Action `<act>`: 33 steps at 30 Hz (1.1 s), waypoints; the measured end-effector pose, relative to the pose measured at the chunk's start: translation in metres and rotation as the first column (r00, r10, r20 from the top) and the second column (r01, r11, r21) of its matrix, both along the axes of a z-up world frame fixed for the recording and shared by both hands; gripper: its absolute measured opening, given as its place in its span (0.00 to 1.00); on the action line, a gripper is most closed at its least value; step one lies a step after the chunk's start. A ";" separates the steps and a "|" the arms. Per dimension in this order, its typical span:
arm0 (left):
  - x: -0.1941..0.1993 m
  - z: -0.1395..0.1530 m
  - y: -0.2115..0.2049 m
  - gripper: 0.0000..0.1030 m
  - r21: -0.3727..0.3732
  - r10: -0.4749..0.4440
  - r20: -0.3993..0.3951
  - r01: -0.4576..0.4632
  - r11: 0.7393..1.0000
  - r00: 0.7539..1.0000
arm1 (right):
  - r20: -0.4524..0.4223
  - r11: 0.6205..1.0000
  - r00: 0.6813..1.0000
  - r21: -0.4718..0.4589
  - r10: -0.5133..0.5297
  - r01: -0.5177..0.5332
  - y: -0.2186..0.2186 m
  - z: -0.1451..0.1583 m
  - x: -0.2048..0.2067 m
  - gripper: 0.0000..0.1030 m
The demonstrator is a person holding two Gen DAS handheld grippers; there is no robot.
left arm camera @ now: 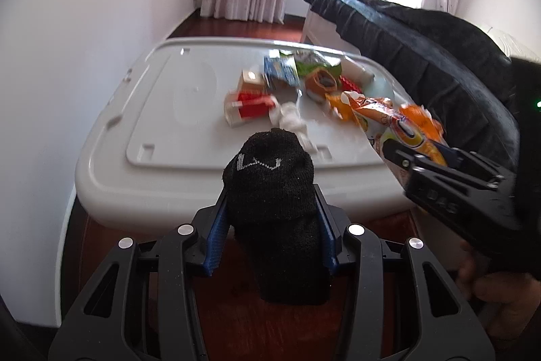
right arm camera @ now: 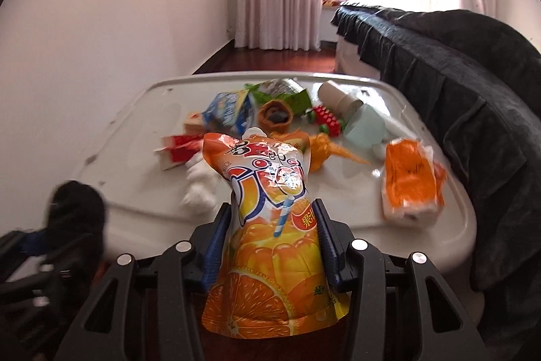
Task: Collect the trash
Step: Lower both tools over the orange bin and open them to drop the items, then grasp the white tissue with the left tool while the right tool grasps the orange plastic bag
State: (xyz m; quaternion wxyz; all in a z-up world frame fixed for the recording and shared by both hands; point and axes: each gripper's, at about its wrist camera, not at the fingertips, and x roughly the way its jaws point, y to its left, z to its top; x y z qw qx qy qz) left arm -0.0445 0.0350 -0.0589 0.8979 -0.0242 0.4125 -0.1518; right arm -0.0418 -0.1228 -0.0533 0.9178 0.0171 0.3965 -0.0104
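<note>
Left gripper [left arm camera: 272, 225] clamps a black sock [left arm camera: 270, 192], right gripper [right arm camera: 270, 235] clamps the orange pouch [right arm camera: 270, 219]; both should be carried level, grips firm.

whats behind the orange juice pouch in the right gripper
Behind the orange juice pouch lie a crumpled white tissue, a red carton and a blue wrapper on the white lid. The pouch hides whatever lies directly behind it.

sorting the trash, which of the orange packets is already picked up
The tall orange jelly pouch, clamped between the right hand-held gripper fingers. The other orange wrapper lies on the white lid.
</note>
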 end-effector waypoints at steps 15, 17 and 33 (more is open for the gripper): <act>-0.054 -0.055 0.011 0.86 0.045 0.083 -0.324 -0.072 0.996 0.943 | -0.301 0.981 0.950 0.147 -0.077 0.126 -0.031 -0.052 -0.096 0.77; -0.054 -0.044 0.012 0.86 0.021 0.090 -0.277 -0.088 0.996 0.957 | -0.199 0.983 0.974 0.126 -0.108 0.135 -0.035 -0.033 -0.100 0.84; 0.052 0.005 -0.049 0.90 -0.034 0.105 -0.012 -0.105 0.994 0.994 | 0.255 0.977 0.949 -0.056 -0.186 0.206 -0.073 0.072 -0.090 0.95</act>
